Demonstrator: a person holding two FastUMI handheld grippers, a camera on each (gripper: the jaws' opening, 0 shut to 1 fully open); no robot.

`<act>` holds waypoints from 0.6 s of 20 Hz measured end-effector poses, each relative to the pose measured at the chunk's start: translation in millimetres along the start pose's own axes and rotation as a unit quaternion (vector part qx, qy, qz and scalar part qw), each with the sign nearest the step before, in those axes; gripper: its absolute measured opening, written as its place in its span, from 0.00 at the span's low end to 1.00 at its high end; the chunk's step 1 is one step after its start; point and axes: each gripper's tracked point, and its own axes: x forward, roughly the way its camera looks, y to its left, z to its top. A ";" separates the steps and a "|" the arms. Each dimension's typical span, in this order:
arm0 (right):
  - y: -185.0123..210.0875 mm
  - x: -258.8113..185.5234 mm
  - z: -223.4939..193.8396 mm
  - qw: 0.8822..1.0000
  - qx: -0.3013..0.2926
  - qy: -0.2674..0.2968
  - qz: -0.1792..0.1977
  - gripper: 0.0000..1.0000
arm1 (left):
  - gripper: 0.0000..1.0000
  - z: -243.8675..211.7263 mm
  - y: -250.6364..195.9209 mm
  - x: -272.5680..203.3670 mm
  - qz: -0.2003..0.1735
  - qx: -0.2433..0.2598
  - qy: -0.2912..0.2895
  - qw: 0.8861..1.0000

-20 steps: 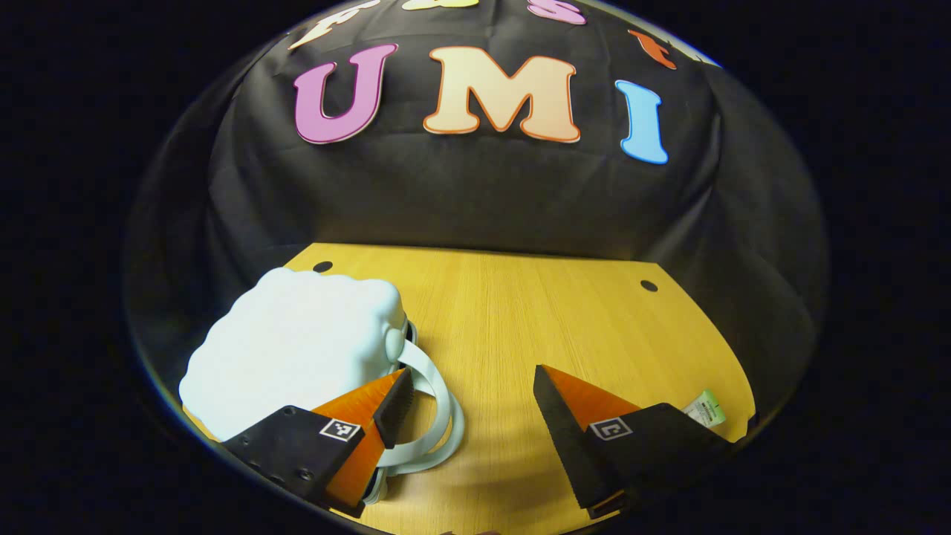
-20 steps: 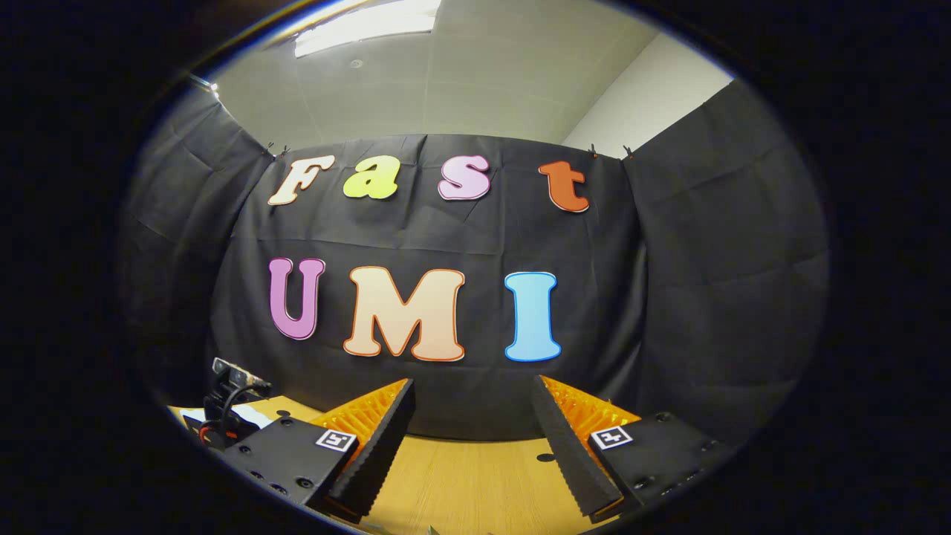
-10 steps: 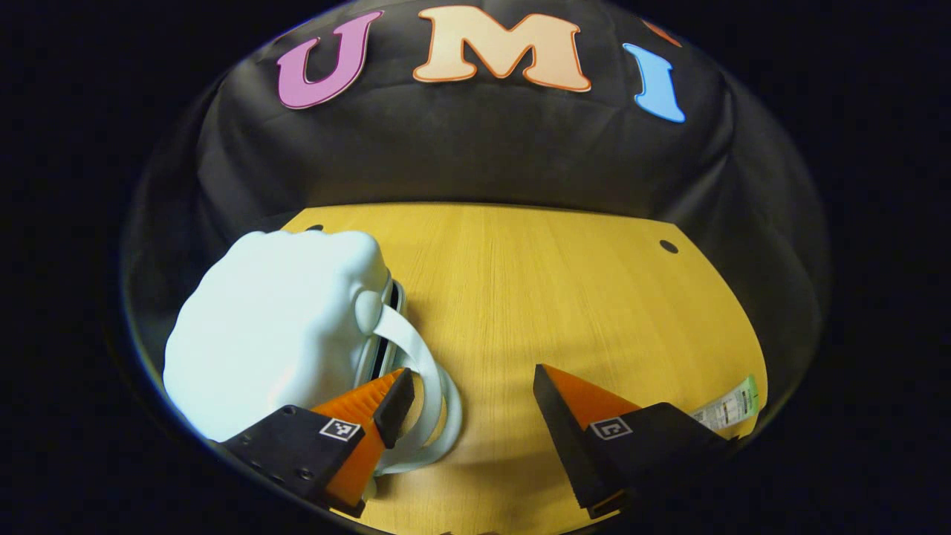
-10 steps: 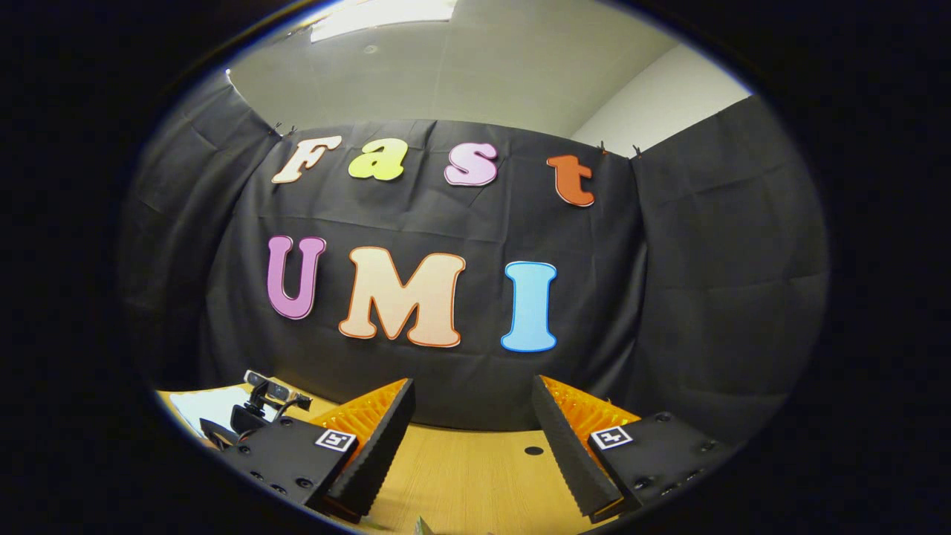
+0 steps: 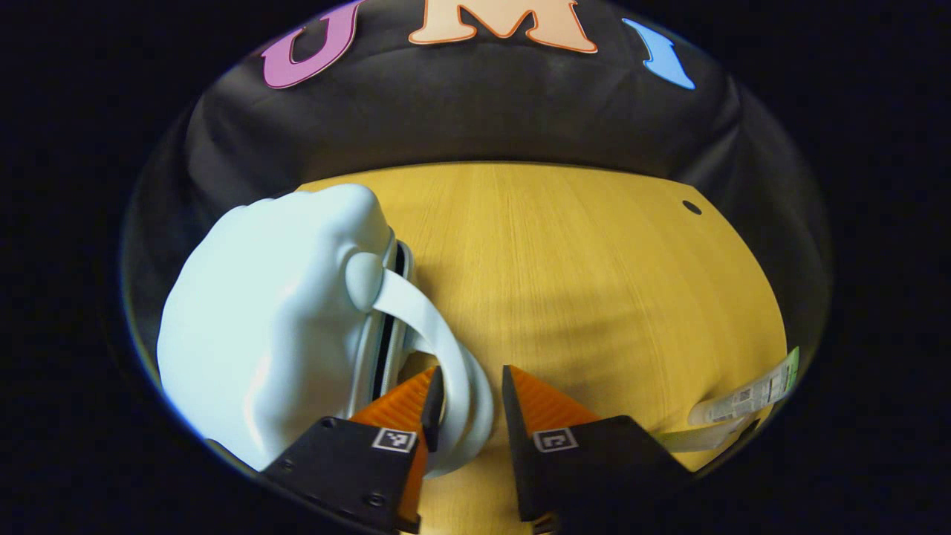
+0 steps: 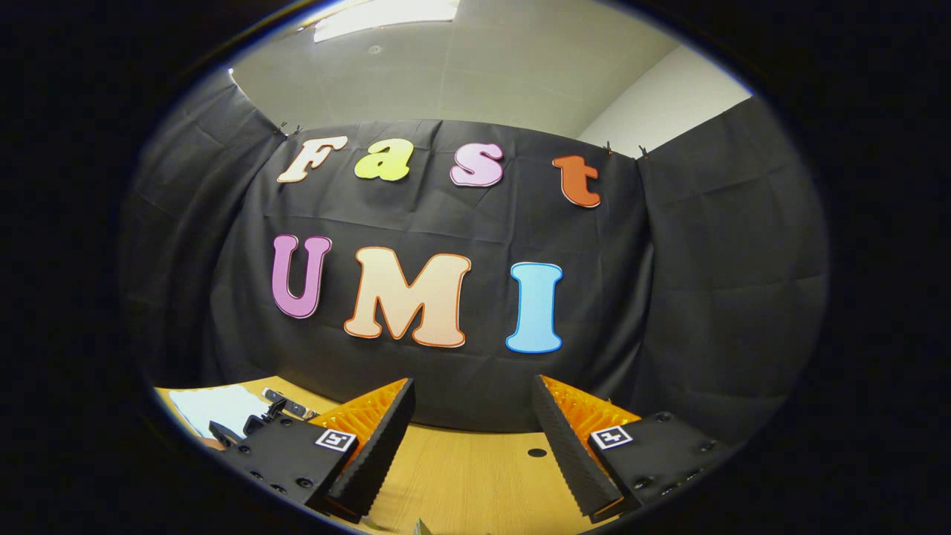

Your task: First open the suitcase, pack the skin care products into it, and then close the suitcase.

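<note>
A pale blue, puffy suitcase lies closed on the wooden table, at the left in the left gripper view. Its looped handle curves out toward me. My left gripper has its fingers pinched on the lower bend of that handle. A skin care tube with a green end lies at the table's right edge. In the right gripper view, my right gripper is held open and empty above the table, facing the booth wall. A corner of the suitcase shows at its far left.
A small round hole sits in the tabletop at the far right, and another shows ahead of the right gripper. Black cloth walls close the table in at the back and sides. Ceiling and a white wall show above the cloth.
My left gripper has tilted down, moved in over the handle, and narrowed from wide open to pinching the handle loop. The right gripper has barely shifted and stays open.
</note>
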 end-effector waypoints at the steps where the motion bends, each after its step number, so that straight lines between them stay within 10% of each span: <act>1: 0.2 0.0 -0.8 1.000 -0.004 -0.001 0.001 0.98 | 0.29 0.7 1.9 -0.8 -0.002 0.002 0.000 1.000; 2: 0.6 0.1 -2.2 1.000 -0.005 -0.002 0.003 1.00 | 0.13 1.2 -0.2 -1.6 -0.009 0.005 0.002 1.000; 12: 4.2 9.4 -16.6 1.000 0.019 0.005 0.008 1.00 | 0.01 23.2 -8.6 -28.0 -0.045 0.023 -0.026 0.998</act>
